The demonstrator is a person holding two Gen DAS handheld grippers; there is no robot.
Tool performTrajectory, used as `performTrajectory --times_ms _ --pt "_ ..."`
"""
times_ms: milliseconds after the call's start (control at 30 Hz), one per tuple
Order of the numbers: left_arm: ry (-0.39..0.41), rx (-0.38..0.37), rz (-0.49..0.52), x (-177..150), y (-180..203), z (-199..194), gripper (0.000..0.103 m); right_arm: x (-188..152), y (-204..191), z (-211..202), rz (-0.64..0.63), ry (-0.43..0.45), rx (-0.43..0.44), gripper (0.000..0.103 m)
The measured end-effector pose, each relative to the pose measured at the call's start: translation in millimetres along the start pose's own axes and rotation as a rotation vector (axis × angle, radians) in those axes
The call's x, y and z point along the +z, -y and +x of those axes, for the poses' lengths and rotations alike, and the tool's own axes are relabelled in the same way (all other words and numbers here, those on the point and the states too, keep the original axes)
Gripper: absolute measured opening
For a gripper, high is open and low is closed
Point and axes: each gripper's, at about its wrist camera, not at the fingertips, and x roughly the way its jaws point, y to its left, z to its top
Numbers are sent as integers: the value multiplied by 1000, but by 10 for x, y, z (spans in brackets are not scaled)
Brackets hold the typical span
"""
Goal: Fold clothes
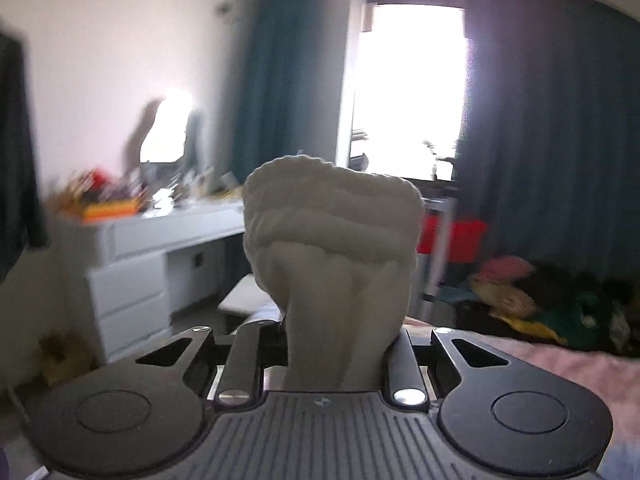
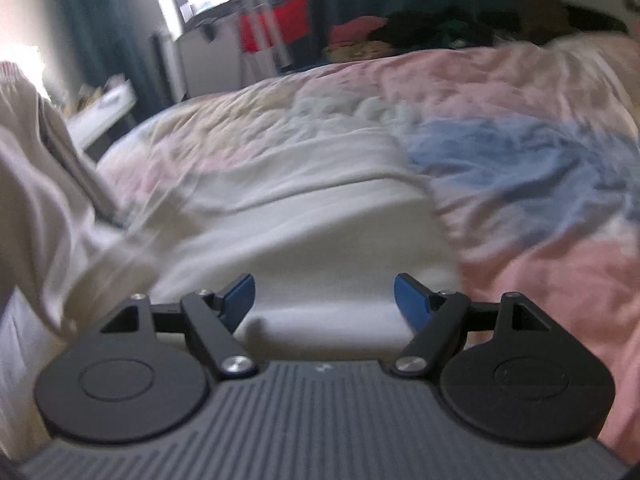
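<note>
Clothes here means one cream knitted garment, soft and limp, most of it spread in loose folds across a bed with a pink, blue and white quilt. From the right wrist view the pale cloth lies directly beneath and ahead of the right gripper, whose blue-padded jaws stand wide apart with nothing between them, hovering just above the fabric. At the left edge of that view a length of the same cloth rises off the bed, blurred. From the left wrist view the left gripper has its jaws drawn narrow and clamped on a bunched, ribbed edge of the garment, probably a cuff or hem, which stands up in front of the camera and hides the pads. Behind it are dark teal curtains, a bright window and a white dresser cluttered on top. Judged by its drape, the knit is light, stretchy and floppy, not fragile, and will sag between grips, so a firm pinch on a ribbed edge or corner should hold best. The free gripper seems well placed to take a second edge.
</note>
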Motion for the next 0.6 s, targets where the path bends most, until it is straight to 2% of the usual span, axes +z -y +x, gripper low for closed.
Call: performTrajectory --times_ms 167,233,333,367,433,500,533,567,600 --pt "42 -129 163 -608 1158 -200 22 111 483 -191 230 49 20 79" --pt "-9 -189 224 -944 1537 -207 22 132 650 -258 286 72 8 79" --pt "-188 -262 313 -1430 1958 -47 22 159 878 -346 361 106 -6 81" --pt "-219 -268 348 -1565 2036 -6 22 159 911 -346 368 114 -3 81" --pt "-200 -279 413 -1692 2064 -12 25 160 975 -347 383 130 3 81" --pt "-188 -303 466 -1757 2085 -40 34 155 1010 -331 409 138 49 81" --pt "-207 -330 488 -1739 2084 -53 45 150 1008 -317 426 138 90 81" --pt "-228 -359 508 -1714 2056 -69 62 146 1006 -302 444 138 131 81" --pt "-247 -388 527 -1688 2019 -86 69 141 997 -285 458 138 169 81"
